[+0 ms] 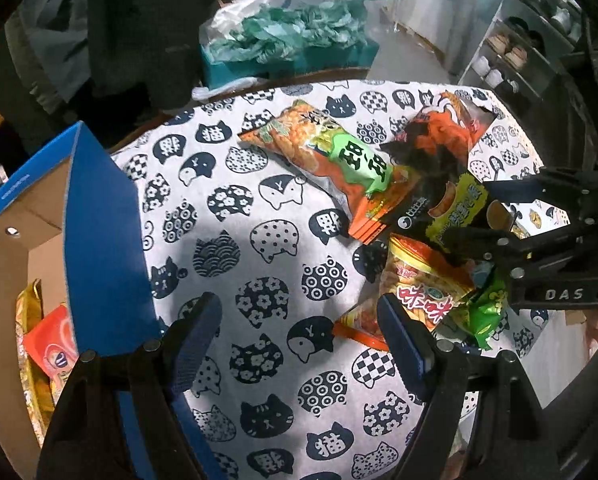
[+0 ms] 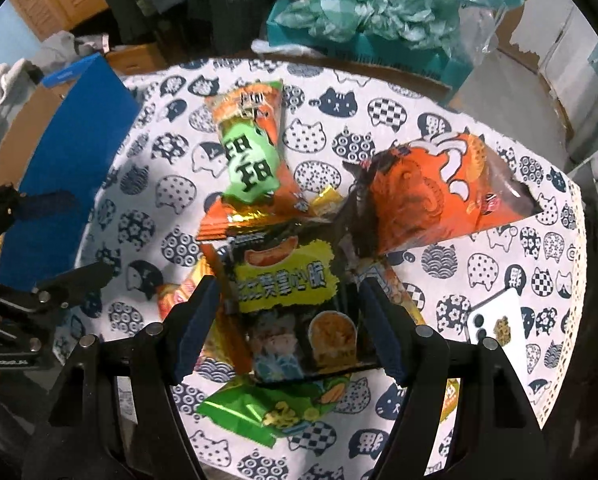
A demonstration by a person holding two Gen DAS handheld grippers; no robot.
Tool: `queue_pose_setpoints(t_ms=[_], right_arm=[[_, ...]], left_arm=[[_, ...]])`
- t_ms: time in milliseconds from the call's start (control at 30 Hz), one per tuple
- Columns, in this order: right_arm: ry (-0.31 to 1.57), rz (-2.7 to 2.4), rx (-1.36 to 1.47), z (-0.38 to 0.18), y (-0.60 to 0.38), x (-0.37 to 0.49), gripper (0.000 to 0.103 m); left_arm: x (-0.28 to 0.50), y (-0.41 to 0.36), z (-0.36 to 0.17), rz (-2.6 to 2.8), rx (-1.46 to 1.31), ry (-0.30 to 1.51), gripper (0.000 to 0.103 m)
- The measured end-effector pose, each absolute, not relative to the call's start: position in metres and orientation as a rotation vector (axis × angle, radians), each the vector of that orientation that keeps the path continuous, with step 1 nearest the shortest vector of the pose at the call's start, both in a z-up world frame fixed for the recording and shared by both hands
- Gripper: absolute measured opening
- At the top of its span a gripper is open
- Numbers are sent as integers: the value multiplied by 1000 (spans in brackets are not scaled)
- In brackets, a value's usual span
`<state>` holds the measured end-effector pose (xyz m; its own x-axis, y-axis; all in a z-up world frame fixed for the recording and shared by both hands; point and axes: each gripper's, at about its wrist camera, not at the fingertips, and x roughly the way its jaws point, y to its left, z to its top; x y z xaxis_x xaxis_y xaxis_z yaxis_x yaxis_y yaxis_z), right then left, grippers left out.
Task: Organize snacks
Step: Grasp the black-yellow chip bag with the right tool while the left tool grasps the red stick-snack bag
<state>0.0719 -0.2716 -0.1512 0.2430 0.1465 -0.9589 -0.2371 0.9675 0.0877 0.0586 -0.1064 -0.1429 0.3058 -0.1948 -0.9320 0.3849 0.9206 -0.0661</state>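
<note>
A pile of snack bags lies on the cat-print tablecloth [image 1: 259,208]. My left gripper [image 1: 299,332] is open and empty over bare cloth, just left of an orange-yellow bag [image 1: 419,284]. A blue cardboard box [image 1: 99,240] stands at left with snacks [image 1: 51,344] inside. My right gripper [image 2: 287,324] is open, its fingers on either side of a black-and-yellow bag [image 2: 295,296], apart from it. An orange-green bag [image 2: 251,152], a large orange bag [image 2: 431,196] and a small green bag [image 2: 259,408] lie around it. The right gripper also shows in the left wrist view [image 1: 499,216].
A white phone [image 2: 499,320] lies on the cloth at right. Beyond the table's far edge stands a teal crate of plastic bags [image 1: 291,44]. Shelves with cups [image 1: 511,56] stand at far right. The left gripper shows at the left of the right wrist view [image 2: 63,240].
</note>
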Motion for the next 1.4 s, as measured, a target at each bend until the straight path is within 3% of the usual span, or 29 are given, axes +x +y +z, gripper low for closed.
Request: queue_pose_setpoints(t_ms=[367, 433, 533, 1000, 1400], right_arm=[[1346, 256, -134, -178, -273, 77, 71], [1353, 262, -129, -181, -273, 77, 59], [1345, 278, -106, -178, -277, 75, 50], [1269, 279, 39, -142, -309, 58, 49], [1274, 259, 99, -144, -330, 46, 49]], left_arm=[[63, -115, -156, -415, 173, 1242, 81], [63, -117, -158, -426, 174, 1248, 81], [61, -122, -157, -455, 181, 1247, 81], [43, -151, -149, -639, 316, 1210, 82], [35, -176, -186, -661, 457, 1274, 86]])
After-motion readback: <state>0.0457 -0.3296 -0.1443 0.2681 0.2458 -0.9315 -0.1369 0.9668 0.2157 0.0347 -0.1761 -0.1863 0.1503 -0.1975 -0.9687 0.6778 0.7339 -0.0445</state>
